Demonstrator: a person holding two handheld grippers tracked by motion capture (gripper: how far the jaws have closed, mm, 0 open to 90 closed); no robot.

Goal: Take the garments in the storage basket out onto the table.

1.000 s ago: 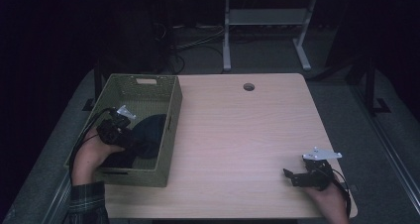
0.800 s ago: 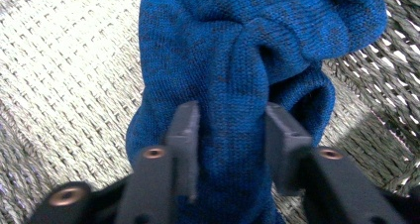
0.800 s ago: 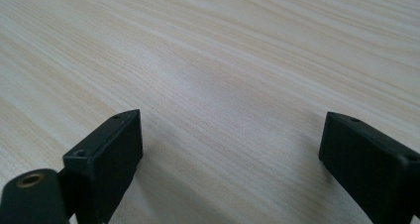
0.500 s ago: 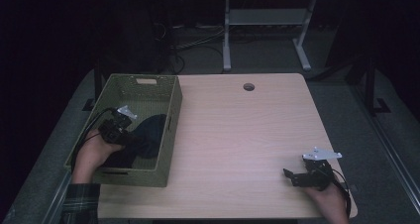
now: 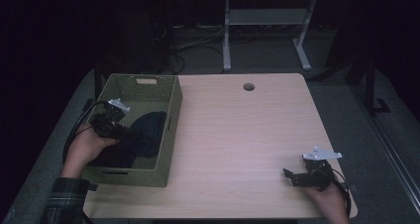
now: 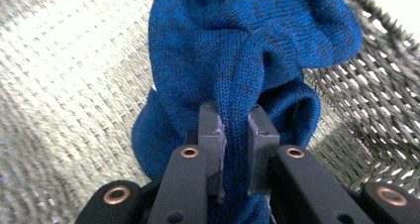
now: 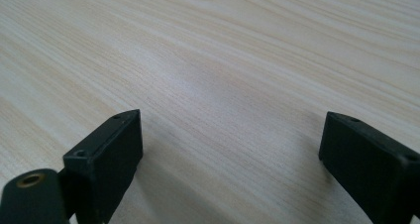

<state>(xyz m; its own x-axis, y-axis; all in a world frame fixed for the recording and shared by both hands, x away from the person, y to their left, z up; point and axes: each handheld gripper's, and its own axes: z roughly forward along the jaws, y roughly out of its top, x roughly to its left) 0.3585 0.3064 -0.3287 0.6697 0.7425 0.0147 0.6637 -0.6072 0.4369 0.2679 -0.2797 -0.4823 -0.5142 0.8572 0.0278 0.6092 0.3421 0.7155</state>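
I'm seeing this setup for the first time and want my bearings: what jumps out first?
The blue knitted garment stands out: a fold of it is pinched between the jaws of the left tool, which have just been closing on it, inside the green woven basket at the table's left edge. Across the bare wooden table, the right tool rests near the front right corner, jaws wide open.
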